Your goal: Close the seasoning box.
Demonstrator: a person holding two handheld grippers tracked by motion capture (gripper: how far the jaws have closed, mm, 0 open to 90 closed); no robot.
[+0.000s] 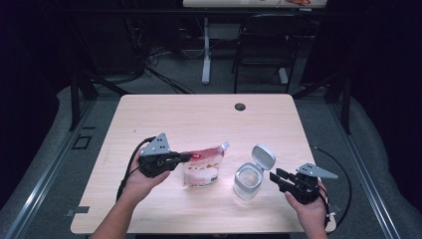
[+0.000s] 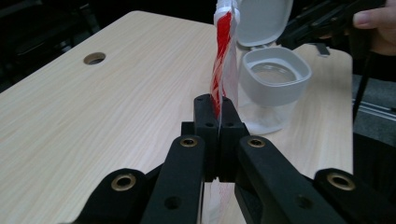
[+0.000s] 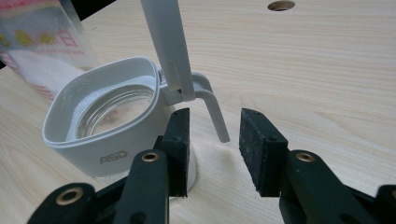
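Note:
A clear pouch (image 1: 201,170) with a red top band and white contents stands near the table's front middle. My left gripper (image 1: 187,157) is shut on the pouch's red top edge from the left. In the left gripper view the jaws (image 2: 215,106) pinch the red strip of the pouch (image 2: 223,51). To the right of the pouch stands a glass jar (image 1: 247,181) with a grey-white collar, its hinged lid (image 1: 263,157) flipped up. My right gripper (image 1: 274,176) is open just right of the jar. In the right gripper view its jaws (image 3: 215,135) stand apart behind the jar (image 3: 107,133), with the lid's latch (image 3: 215,116) hanging just beyond them.
The wooden table (image 1: 199,117) has a cable hole (image 1: 240,106) at its far edge. Cables trail from both grippers over the table's front corners. A chair (image 1: 266,47) and a desk leg (image 1: 206,50) stand on the floor beyond the table.

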